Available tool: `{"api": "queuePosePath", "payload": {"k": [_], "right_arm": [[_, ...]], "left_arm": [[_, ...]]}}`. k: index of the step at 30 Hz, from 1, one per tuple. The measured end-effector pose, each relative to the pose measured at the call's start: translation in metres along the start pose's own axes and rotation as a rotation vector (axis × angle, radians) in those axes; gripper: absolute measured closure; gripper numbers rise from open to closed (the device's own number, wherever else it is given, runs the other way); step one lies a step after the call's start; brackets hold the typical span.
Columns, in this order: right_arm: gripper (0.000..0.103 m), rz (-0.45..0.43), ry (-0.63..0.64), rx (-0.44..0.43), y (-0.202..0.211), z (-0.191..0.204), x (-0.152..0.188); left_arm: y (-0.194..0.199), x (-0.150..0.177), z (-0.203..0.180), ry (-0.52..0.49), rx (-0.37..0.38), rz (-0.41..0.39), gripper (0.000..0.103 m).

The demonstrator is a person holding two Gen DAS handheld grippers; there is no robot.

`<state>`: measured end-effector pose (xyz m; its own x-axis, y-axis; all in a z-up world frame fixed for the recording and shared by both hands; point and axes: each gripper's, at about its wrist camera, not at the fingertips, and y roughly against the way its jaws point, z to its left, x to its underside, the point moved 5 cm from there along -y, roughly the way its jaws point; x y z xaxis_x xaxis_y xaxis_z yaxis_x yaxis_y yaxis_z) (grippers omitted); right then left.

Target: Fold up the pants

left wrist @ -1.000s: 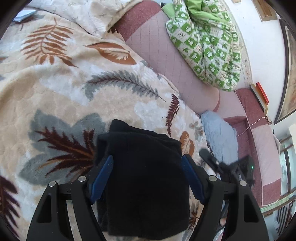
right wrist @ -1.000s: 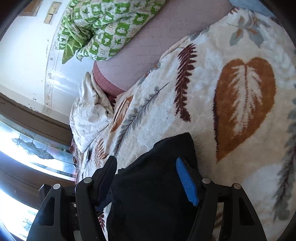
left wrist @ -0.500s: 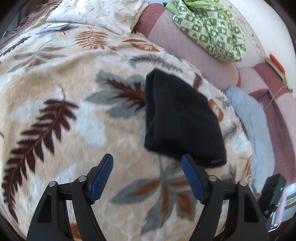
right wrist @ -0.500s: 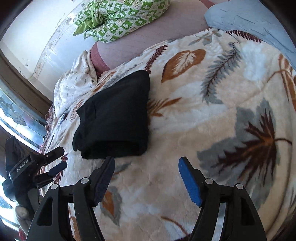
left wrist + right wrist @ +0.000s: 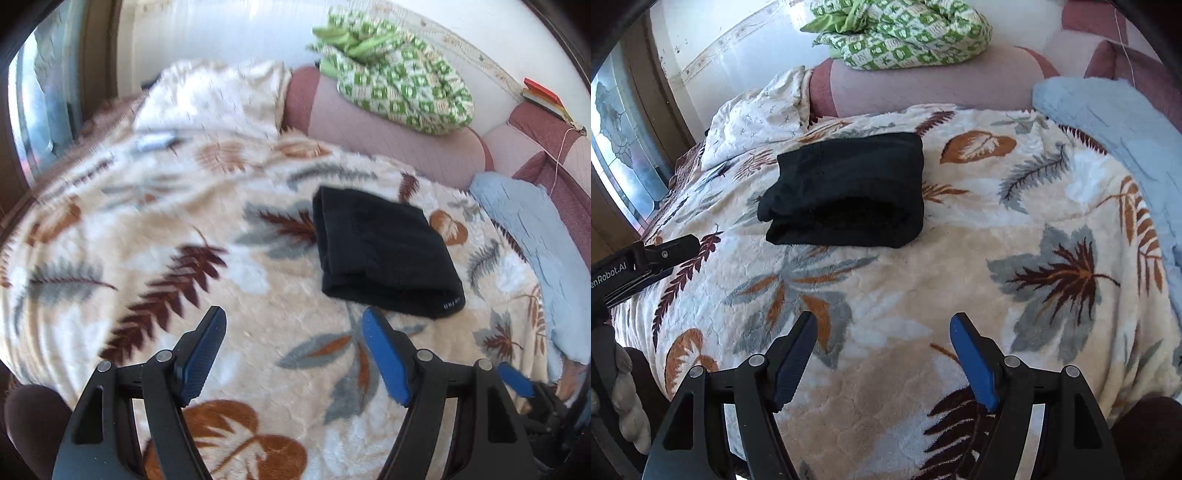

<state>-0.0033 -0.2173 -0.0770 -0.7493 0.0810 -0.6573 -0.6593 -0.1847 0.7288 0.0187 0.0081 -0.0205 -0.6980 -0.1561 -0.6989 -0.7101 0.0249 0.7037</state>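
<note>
A: How do the fingers [image 5: 207,350] stand on each tool?

B: On the left gripper [image 5: 293,334] the two blue-padded fingers are spread wide with nothing between them. The right gripper [image 5: 882,332] is the same: fingers [image 5: 971,360] apart, gripping nothing. Both hang above the bedding, well back from the clothing.

A: What is the largest thing in view?

B: A plush cream blanket [image 5: 923,295] printed with brown, rust and grey leaves, covering the bed. Behind it runs a pink padded headboard [image 5: 388,140], with a green-and-white patterned quilt [image 5: 905,33] bunched on top. A pale blue blanket [image 5: 1108,122] lies along the right edge, and a crumpled white pillow [image 5: 761,118] sits at the far left corner.

A: And the pants?

B: The black pants [image 5: 849,188] lie folded into a compact, thick rectangle on the leaf blanket, toward the headboard side. In the left wrist view they [image 5: 384,254] sit ahead and to the right of the fingers, untouched by either tool.

A: Anything smaller?

B: A red-covered book [image 5: 543,92] on the ledge at far right.
</note>
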Motion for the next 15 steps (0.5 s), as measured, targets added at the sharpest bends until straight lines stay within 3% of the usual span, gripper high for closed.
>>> {"api": "queuePosePath", "payload": {"k": [3,4,5,6,8,9,11,15], "right_arm": [[0.023,-0.104,0.028,0.03,0.026,0.006,-0.013],[0.022,-0.146,0.042,0.042,0.035,0.009,-0.016],[0.019,-0.201,0.063,0.066,0.046,0.012,-0.019],[0.012,-0.266,0.087,0.107,0.058,0.017,-0.022],[0.0,-0.379,0.131,0.188,0.076,0.025,-0.025],[0.0,-0.423,0.162,0.213,0.082,0.029,-0.027],[0.0,-0.442,0.24,0.25,0.082,0.04,-0.03],[0.0,-0.367,0.332,0.243,0.066,0.057,-0.031]], "left_arm": [[0.037,-0.01,-0.002,-0.038,-0.062,-0.162,0.025],[0.049,-0.014,-0.004,-0.045,-0.076,-0.215,0.016],[0.064,-0.017,-0.005,-0.05,-0.09,-0.279,0.007],[0.076,-0.021,-0.006,-0.052,-0.097,-0.331,0.003],[0.099,-0.026,-0.01,-0.06,-0.09,-0.418,0.0],[0.108,-0.028,-0.011,-0.066,-0.088,-0.443,0.0],[0.119,-0.03,-0.014,-0.082,-0.102,-0.471,0.0],[0.119,-0.028,-0.022,-0.135,-0.148,-0.445,0.0]]}}
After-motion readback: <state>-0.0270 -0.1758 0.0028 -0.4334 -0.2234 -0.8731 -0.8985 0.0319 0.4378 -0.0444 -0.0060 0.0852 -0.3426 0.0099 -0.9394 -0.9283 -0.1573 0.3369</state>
